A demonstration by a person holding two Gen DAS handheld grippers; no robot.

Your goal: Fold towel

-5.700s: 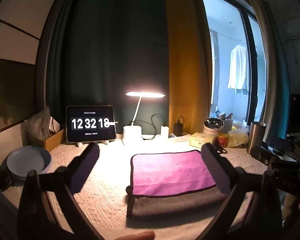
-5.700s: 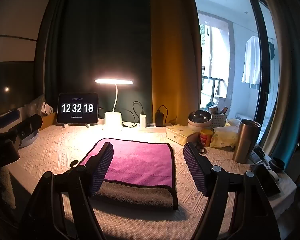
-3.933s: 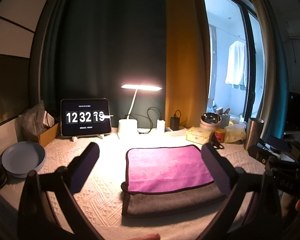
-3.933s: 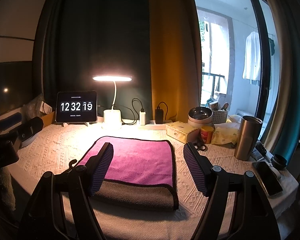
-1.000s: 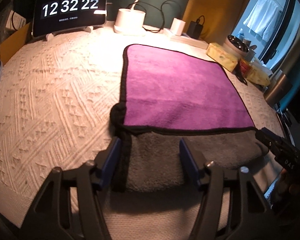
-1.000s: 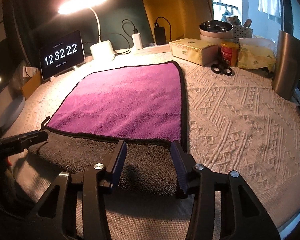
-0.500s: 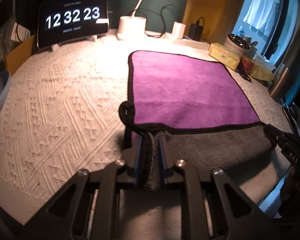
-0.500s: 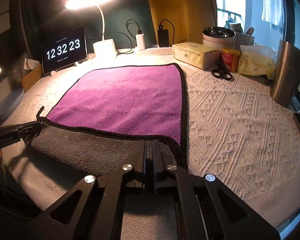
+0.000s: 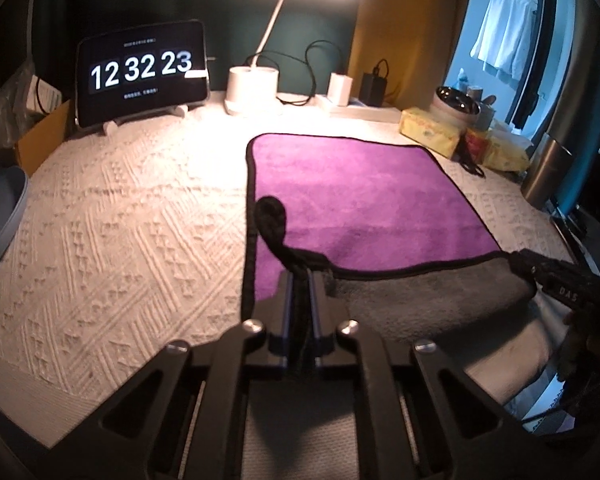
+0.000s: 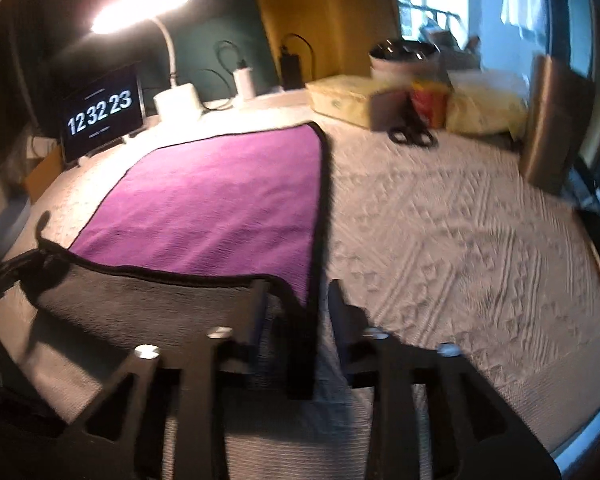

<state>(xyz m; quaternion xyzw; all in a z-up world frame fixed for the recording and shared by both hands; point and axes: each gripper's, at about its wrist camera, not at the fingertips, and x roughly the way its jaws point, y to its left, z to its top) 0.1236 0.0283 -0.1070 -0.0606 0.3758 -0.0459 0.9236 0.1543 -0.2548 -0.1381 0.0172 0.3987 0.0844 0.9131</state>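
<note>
A towel (image 9: 360, 200), purple on one face and grey on the other with a black hem, lies on a cream knitted tablecloth (image 9: 112, 240). Its near edge is turned over, grey side up. My left gripper (image 9: 300, 280) is shut on the towel's near left corner, where a black hanging loop (image 9: 272, 216) sticks up. My right gripper (image 10: 296, 296) is open, its jaws apart astride the near right corner of the towel (image 10: 220, 200). The right gripper's tip shows in the left wrist view (image 9: 556, 276), and the left one in the right wrist view (image 10: 8, 268).
At the back stand a tablet clock (image 9: 140, 72), a lit desk lamp (image 9: 252, 88), chargers, a yellow tissue box (image 10: 340, 96), a bowl, scissors (image 10: 412, 132) and a steel tumbler (image 10: 556, 124). A blue plate (image 9: 0, 220) lies at far left.
Both grippers came down to the towel's near corners and shut on them. The right gripper has since opened and the right view has swung, blurred. The left stays shut and lifts its corner slightly.
</note>
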